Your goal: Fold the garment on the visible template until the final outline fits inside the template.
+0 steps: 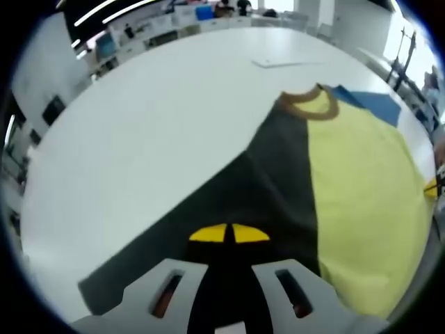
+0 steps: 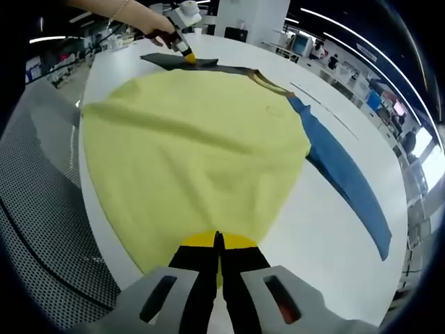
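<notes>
Mid-fold — both hand-held grippers, left [image 1: 229,233] & right [image 2: 217,240], pinch garment [image 2: 195,146] edges over blue template [image 2: 348,174] — next, carry hem across the surface [image 1: 153,118].

Yellow-and-black garment [image 2: 195,146], brown collar [image 1: 309,104], blue template [image 2: 348,177], white table [image 1: 153,118].

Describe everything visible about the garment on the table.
The garment is a soft fabric T-shirt, pale yellow with a dark grey side and sleeve and a brown ribbed collar. It lies spread, mildly wrinkled, on the white table, partly over a blue template. The left gripper pinches the dark sleeve; the right gripper pinches the yellow edge.
</notes>
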